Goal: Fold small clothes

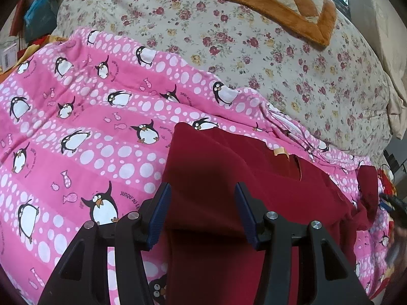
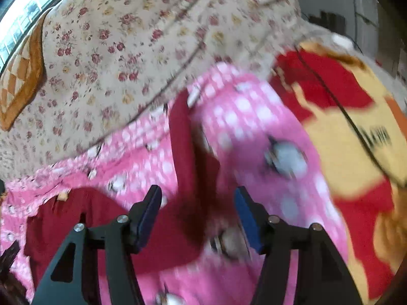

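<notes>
A dark red garment (image 1: 229, 178) lies on a pink penguin-print blanket (image 1: 76, 117), with a small tan label (image 1: 281, 151) near its neck. My left gripper (image 1: 202, 190) is open, its jaws wide apart over the garment's left part, holding nothing. In the right wrist view, which is blurred, the same red garment (image 2: 162, 223) lies lower left with a sleeve (image 2: 180, 127) stretching away. My right gripper (image 2: 198, 195) is open over the base of that sleeve, empty. The right gripper shows faintly at the left view's right edge (image 1: 393, 208).
A floral bedsheet (image 1: 254, 50) covers the bed beyond the pink blanket (image 2: 254, 117). An orange checkered cushion (image 1: 274, 2) lies at the far side. A red and yellow cartoon blanket (image 2: 343, 127) lies to the right, with a thin black cable (image 2: 330, 96) across it.
</notes>
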`<state>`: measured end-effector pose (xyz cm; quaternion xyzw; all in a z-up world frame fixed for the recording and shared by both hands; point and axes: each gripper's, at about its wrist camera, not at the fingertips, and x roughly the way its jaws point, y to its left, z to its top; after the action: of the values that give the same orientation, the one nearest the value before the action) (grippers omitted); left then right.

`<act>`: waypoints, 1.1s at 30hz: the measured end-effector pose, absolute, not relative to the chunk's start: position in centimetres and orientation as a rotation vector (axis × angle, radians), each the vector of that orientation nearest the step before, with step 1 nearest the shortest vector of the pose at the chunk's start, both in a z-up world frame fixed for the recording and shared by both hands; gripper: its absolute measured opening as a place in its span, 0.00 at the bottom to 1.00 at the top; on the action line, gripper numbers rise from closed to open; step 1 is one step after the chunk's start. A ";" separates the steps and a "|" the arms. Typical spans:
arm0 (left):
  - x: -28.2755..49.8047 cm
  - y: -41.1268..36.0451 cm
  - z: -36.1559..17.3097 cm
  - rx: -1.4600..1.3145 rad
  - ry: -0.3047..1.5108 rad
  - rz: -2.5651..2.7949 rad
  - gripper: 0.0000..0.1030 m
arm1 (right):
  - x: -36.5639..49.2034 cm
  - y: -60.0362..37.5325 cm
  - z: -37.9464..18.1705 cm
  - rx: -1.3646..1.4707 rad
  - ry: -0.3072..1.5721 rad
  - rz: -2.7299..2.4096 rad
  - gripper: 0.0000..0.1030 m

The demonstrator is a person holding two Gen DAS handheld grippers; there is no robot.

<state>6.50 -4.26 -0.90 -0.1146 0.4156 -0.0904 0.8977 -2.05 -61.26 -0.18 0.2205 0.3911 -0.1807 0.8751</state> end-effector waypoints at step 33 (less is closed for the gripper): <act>6.7 1.1 0.0 -0.457 0.865 -0.184 0.30 | 9.8 -29.0 4.5 0.448 0.780 0.383 0.06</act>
<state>6.68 1.11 0.01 -0.2191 0.4148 -0.0885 0.8787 9.80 -28.99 4.52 0.2151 0.3747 0.1839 0.8829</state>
